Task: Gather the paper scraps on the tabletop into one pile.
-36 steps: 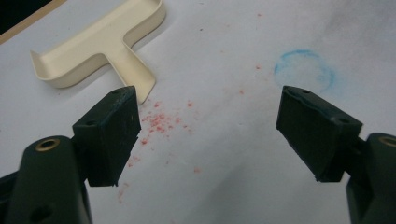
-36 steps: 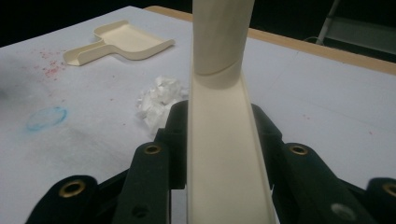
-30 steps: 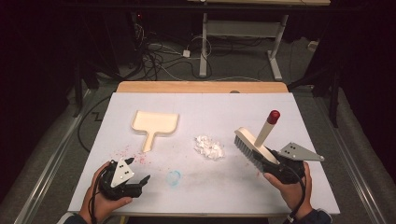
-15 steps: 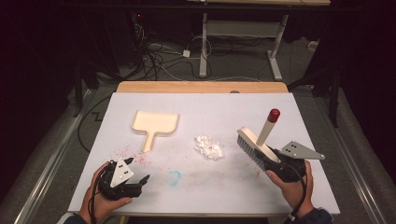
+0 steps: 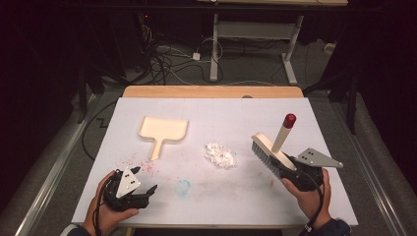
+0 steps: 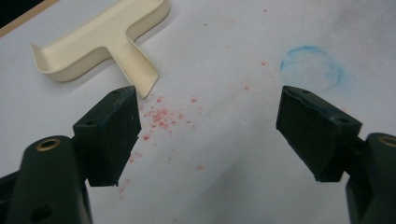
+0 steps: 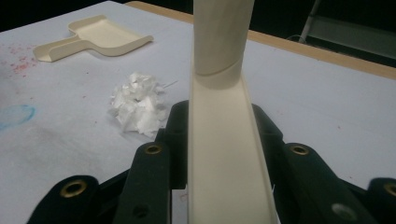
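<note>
Brush (image 5: 269, 150) clamped in the right gripper (image 5: 290, 169), near the table's (image 5: 236, 110) right edge.
Its bristles sit just right of the paper scraps (image 5: 220, 155); the left gripper (image 5: 147, 192) hangs open and empty by the front-left corner, dustpan (image 5: 162, 132) lying toward the back-left.

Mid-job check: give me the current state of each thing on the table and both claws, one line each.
Left claw: open, empty, low over the table near the red specks.
Right claw: shut on the brush.
Brush: held, bristles down, red-tipped handle tilted up.
Dustpan: lying flat on the table, untouched.
White scraps: one loose pile, unswept, between dustpan and brush.
Table: stained with red specks and a blue ring.
</note>
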Demonstrator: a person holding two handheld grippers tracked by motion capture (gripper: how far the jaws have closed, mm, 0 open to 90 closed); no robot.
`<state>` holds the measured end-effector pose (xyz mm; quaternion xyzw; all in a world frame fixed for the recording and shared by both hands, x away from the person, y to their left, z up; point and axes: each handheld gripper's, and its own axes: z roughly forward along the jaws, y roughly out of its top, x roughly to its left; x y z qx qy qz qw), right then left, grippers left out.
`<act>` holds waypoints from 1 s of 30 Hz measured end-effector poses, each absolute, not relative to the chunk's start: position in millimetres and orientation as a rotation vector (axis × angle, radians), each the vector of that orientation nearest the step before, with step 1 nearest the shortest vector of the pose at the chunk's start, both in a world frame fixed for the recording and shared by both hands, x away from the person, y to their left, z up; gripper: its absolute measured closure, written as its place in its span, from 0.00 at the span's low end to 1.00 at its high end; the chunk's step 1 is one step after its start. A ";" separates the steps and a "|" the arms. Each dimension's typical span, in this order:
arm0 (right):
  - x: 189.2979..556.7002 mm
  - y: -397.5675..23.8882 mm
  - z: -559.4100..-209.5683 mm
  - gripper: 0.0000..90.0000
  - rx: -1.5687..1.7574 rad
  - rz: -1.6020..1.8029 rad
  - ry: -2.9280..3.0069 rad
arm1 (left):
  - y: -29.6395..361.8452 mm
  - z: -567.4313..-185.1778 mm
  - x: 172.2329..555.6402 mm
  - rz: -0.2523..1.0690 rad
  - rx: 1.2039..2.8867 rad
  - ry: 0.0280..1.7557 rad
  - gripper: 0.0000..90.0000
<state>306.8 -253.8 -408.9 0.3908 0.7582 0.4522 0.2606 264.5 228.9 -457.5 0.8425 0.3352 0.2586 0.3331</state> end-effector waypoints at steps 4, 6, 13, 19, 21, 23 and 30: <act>306.1 -255.4 -408.0 0.75 1.052 1.225 2.047 | 229.4 -455.0 265.6 0.679 2.181 0.890 0.23; 305.8 -256.3 -407.7 0.75 1.050 1.230 2.047 | 229.5 -455.8 266.9 0.681 2.186 0.891 0.23; 305.9 -256.4 -406.4 0.75 1.046 1.226 2.041 | 231.2 -455.7 272.4 0.663 2.171 0.927 0.24; 302.2 -257.1 -406.0 0.75 1.042 1.220 2.033 | 226.1 -448.8 282.4 0.661 2.145 0.954 0.24; 300.9 -256.5 -405.0 0.75 1.045 1.221 2.026 | 223.7 -446.9 290.0 0.644 2.134 0.979 0.24; 300.7 -255.6 -404.9 0.75 1.031 1.213 2.027 | 220.8 -446.1 298.8 0.640 2.127 1.011 0.24; 302.5 -251.6 -407.6 0.75 1.032 1.194 2.042 | 212.2 -449.0 337.5 0.580 2.094 1.145 0.24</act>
